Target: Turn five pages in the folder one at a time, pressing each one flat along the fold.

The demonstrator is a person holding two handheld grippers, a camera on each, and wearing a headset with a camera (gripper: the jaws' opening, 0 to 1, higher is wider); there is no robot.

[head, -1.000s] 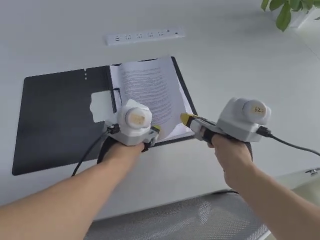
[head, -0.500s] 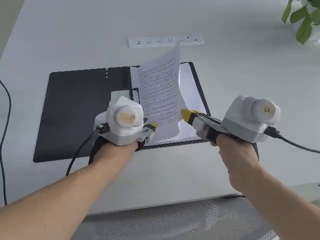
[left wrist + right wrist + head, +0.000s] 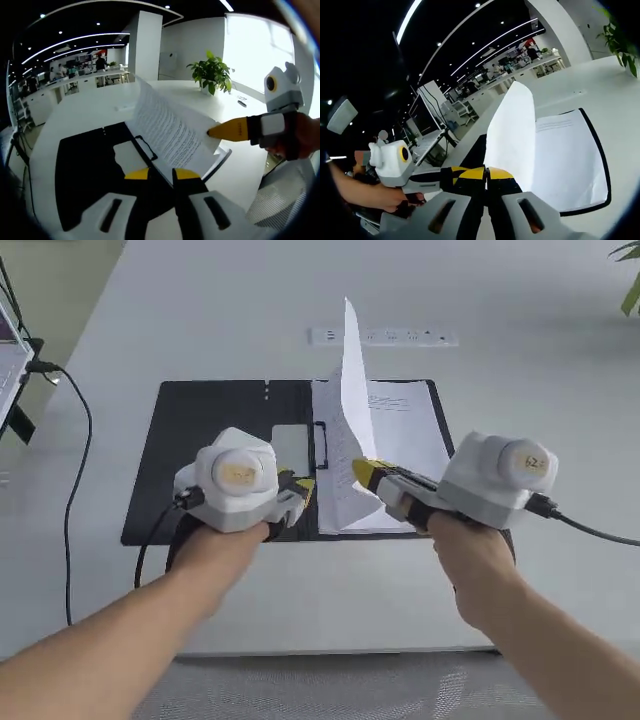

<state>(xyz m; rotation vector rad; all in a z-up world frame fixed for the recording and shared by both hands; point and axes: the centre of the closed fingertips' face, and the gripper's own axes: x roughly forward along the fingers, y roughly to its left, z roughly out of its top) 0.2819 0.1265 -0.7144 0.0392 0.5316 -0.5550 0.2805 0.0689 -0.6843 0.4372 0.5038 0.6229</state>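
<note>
right tongs (image 3: 364, 473): closed on page (image 3: 352, 390) bottom edge; page upright over folder (image 3: 200, 440)
left tongs (image 3: 300, 489): slightly apart, empty, at folder's near edge

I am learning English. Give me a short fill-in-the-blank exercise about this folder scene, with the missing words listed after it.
1. The right hand-held gripper is shut on the lower edge of a page, which stands nearly ____.
2. The folder lies ____ on the white table.
3. The left inside cover of the folder is ____ in colour.

Missing words: upright; open; black.
</note>
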